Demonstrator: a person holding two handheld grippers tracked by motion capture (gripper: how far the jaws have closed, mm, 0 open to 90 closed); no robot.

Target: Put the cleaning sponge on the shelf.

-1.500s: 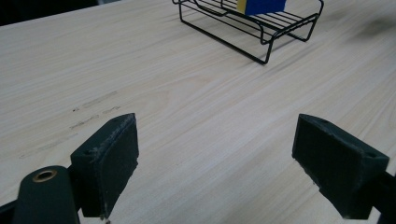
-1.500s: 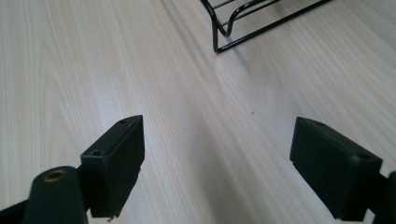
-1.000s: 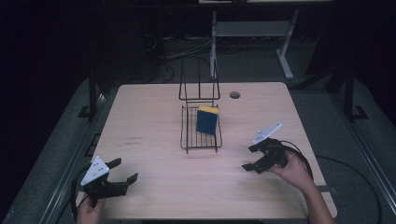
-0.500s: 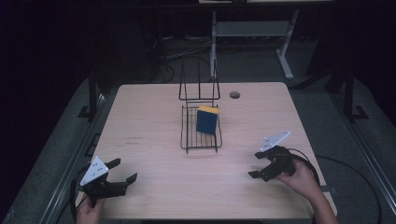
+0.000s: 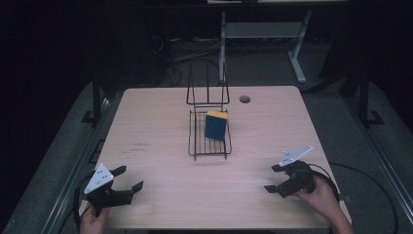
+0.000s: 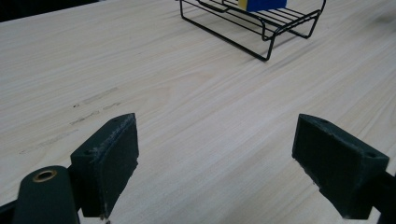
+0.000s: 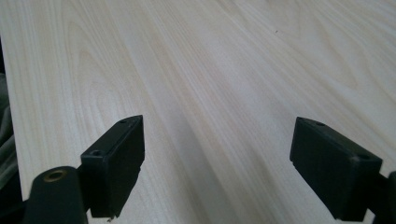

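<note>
We hold both tongs, left (image 5: 127, 179) and right (image 5: 273, 179), spread and empty at frame bottom; sponge (image 5: 216, 126) leans in rack (image 5: 209, 146), seemingly placed.

1 rack (image 5: 209, 141), 1 sponge (image 5: 215, 126)

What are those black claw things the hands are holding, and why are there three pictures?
A person sits at a wooden table holding a grabbing tool in each hand. The left tool and the right tool each have two black jaws, like big tweezers. Both are open and hold nothing.

One picture comes from a camera high above, looking down on the table. The other two come from small cameras riding on the tools, so you look out between their jaws at the wood.

In the middle of the table stands a black wire rack. A blue and yellow block leans inside it. Near the far edge is a small round hole.
</note>
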